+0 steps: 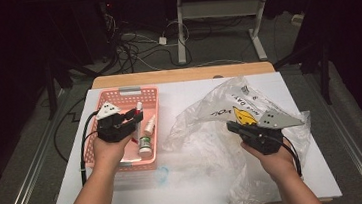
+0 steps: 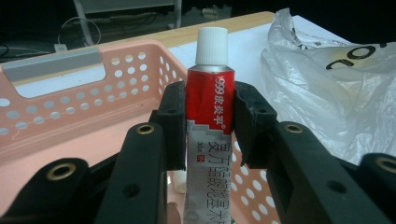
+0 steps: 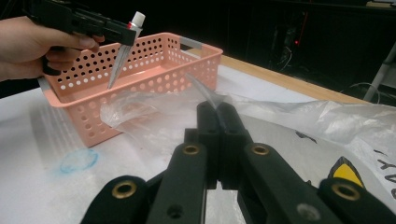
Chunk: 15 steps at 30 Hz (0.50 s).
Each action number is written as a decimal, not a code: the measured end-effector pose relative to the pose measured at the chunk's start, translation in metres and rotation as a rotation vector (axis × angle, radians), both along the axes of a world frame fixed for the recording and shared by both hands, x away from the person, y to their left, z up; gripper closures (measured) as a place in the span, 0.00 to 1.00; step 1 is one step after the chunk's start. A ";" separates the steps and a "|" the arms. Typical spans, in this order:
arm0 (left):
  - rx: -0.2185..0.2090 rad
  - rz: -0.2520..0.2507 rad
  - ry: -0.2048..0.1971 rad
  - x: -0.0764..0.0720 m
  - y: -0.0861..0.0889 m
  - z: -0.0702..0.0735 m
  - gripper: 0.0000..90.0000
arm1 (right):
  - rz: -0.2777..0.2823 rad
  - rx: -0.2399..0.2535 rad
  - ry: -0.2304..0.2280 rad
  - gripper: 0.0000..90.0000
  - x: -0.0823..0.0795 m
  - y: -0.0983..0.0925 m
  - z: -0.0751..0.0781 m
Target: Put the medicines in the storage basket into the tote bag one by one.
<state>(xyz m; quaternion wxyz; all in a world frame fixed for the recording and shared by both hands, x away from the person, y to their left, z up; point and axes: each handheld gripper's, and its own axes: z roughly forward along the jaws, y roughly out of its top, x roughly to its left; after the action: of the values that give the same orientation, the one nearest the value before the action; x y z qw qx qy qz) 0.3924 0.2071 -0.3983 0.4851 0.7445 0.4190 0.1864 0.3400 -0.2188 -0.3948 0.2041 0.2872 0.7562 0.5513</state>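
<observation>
Black jaws of my left claw (image 2: 209, 126) sit closest in the left gripper view, pinching a red-and-white ointment tube (image 2: 208, 105) by its sides, white cap up and crimped tail hanging down. From the high view I have that claw (image 1: 131, 118) over the pink perforated basket (image 1: 118, 94), where a small green-labelled bottle (image 1: 145, 144) and a white dropper bottle (image 1: 150, 124) already lie. The tube's long axis runs close to vertical, tail pointing into the basket beneath, so I judge the coming move is a lowering and release straight down. My right claw (image 3: 217, 122) is pressed together on a fold of the clear plastic bag (image 3: 280, 116), which sprawls on the white table (image 1: 187, 192) just right of the basket. The left hand (image 3: 28, 44) is the nearer one to the basket.
</observation>
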 end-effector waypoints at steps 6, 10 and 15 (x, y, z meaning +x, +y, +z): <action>-0.003 0.014 -0.004 -0.001 0.004 -0.003 0.74 | -0.002 0.001 0.002 1.00 0.000 0.000 0.000; -0.007 0.017 -0.009 -0.002 0.004 -0.003 0.74 | -0.004 0.004 0.002 1.00 0.000 -0.001 0.000; 0.002 0.014 -0.004 -0.002 0.003 -0.005 0.74 | -0.001 0.003 0.001 1.00 0.000 -0.001 0.000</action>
<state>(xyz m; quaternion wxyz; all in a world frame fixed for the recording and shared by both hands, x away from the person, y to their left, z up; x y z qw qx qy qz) 0.3909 0.2098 -0.4028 0.4842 0.7416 0.4230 0.1916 0.3396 -0.2196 -0.3945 0.2037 0.2884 0.7553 0.5521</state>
